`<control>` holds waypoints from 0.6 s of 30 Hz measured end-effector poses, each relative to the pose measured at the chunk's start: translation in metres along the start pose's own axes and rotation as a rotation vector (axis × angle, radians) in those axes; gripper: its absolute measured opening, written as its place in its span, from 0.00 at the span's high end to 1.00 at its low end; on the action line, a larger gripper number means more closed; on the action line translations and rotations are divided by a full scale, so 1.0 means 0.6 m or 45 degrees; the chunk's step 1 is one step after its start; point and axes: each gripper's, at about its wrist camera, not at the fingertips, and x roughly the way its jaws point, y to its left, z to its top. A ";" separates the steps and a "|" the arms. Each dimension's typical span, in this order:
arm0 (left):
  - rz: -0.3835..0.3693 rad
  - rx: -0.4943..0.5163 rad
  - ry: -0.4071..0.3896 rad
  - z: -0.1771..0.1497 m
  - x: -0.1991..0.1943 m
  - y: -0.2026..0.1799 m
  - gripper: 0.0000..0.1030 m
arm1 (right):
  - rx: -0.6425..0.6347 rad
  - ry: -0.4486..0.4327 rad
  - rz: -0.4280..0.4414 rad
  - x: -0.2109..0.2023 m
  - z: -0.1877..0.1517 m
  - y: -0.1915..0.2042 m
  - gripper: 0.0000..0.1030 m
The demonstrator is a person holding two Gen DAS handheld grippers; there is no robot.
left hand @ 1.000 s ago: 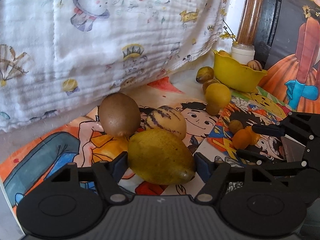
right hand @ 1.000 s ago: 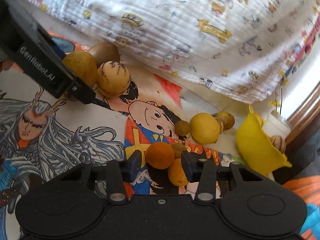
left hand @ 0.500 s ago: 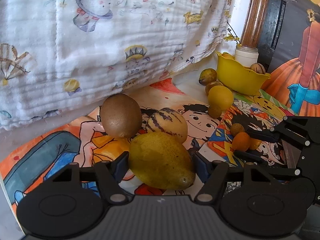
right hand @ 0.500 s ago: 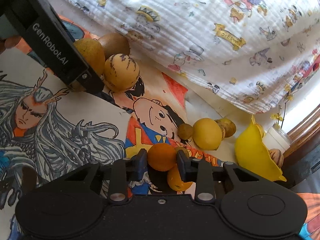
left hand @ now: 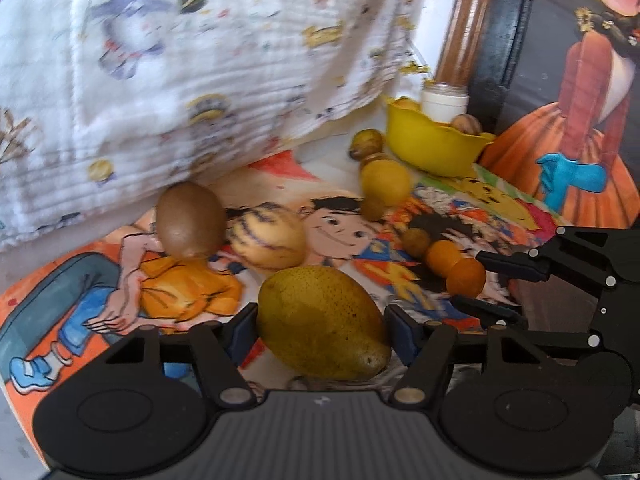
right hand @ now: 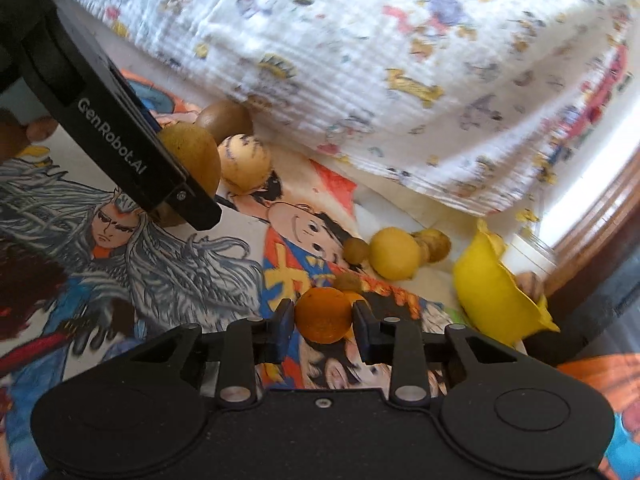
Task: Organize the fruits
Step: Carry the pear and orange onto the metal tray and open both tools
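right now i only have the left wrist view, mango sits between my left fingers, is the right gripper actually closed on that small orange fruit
Observer: Yes. In the right wrist view both pads of the right gripper press on the orange fruit.
Operator: anything hiding behind it
Observer: A second orange fruit peeks out just behind the held one, with a small brown fruit beyond it.
Operator: and my left gripper from that side
Observer: The left gripper's outer finger covers part of the mango; the striped melon sits right beside it.
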 end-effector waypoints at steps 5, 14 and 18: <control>-0.066 0.039 -0.036 0.006 -0.022 -0.047 0.31 | 0.099 -0.017 -0.069 -0.059 -0.037 -0.036 0.68; -0.223 0.152 -0.045 0.043 -0.024 -0.169 0.31 | 0.274 0.034 -0.249 -0.145 -0.142 -0.115 0.67; -0.305 0.223 -0.032 0.053 0.004 -0.228 0.31 | 0.353 0.054 -0.314 -0.160 -0.184 -0.143 0.67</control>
